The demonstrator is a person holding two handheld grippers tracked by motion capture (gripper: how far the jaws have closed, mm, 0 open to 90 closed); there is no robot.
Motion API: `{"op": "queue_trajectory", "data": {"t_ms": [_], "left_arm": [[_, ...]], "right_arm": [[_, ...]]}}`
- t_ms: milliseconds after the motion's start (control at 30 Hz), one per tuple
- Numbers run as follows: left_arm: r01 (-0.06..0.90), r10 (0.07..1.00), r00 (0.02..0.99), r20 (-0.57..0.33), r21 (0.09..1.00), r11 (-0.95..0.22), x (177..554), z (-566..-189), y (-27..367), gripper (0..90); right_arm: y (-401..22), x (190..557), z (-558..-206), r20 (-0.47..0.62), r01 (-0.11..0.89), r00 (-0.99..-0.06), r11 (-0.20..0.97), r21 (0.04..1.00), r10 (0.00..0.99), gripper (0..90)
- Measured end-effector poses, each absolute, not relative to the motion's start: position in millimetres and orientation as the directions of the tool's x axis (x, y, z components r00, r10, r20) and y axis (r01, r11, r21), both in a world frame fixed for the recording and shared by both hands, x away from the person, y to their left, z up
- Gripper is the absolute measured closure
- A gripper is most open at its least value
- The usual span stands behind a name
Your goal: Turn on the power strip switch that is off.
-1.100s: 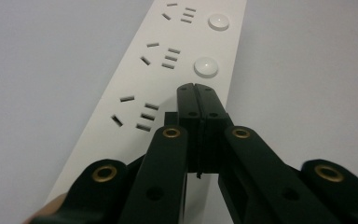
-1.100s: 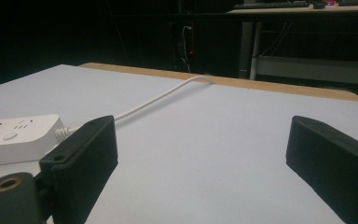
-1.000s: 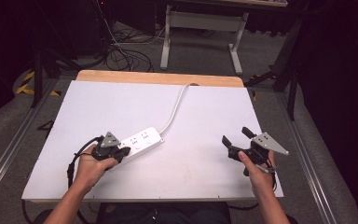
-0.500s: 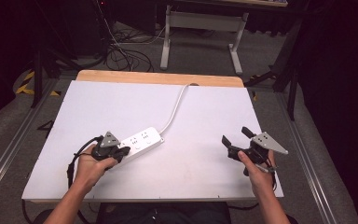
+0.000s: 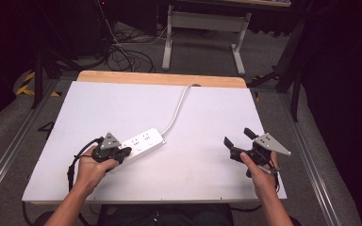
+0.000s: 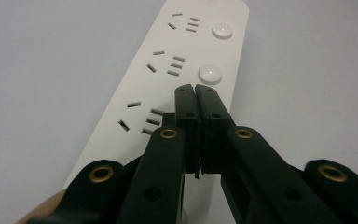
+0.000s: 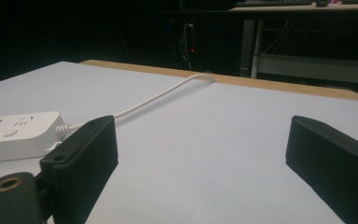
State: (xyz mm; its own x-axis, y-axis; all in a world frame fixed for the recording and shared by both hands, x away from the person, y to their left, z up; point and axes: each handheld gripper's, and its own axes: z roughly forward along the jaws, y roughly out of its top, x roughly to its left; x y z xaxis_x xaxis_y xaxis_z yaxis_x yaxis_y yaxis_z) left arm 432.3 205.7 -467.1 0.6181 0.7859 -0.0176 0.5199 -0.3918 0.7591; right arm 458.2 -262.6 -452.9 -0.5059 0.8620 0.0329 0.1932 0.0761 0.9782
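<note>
A white power strip (image 5: 141, 142) lies on the white table (image 5: 207, 117), and its cord (image 5: 179, 106) runs off over the far edge. My left gripper (image 5: 125, 151) is shut, its tips resting over the near end of the strip. In the left gripper view the closed tips (image 6: 196, 91) sit just below the middle round button (image 6: 210, 73) of the power strip (image 6: 177, 51), with nothing between them. My right gripper (image 5: 238, 138) stands open at the table's right front, holding nothing. The right gripper view shows the strip's end (image 7: 14, 133) and cord (image 7: 158, 95) beyond the open gripper (image 7: 205, 156).
A wooden strip (image 5: 160, 77) edges the table's far side. Beyond it stand a metal desk frame (image 5: 202, 33) and loose cables on the floor (image 5: 122, 56). Metal rails (image 5: 311, 160) run along both sides of the table.
</note>
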Motion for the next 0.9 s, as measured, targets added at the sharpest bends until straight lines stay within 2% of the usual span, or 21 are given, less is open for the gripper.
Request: {"op": "queue_trajectory", "data": {"t_ms": [67,167,500,900], "left_arm": [[0.523,0.788,0.614,-0.036,0.767,-0.372,432,-468,207,88.2],[0.5,0.788,0.616,-0.002,0.774,-0.389,432,-467,208,88.6],[0.427,0.813,0.582,0.017,0.844,-0.324,427,-458,212,89.3],[0.315,0.843,0.537,0.031,0.92,-0.234,421,-451,220,81.2]], "right_arm": [[-262,459,-453,0.032,0.195,-0.507,0.078,0.978,0.861,9.5],[-262,459,-453,0.031,0.196,-0.507,0.08,0.977,0.861,9.4],[-262,459,-453,0.031,0.197,-0.511,0.082,0.977,0.859,9.6],[-262,459,-454,0.031,0.2,-0.513,0.084,0.976,0.858,9.6]]}}
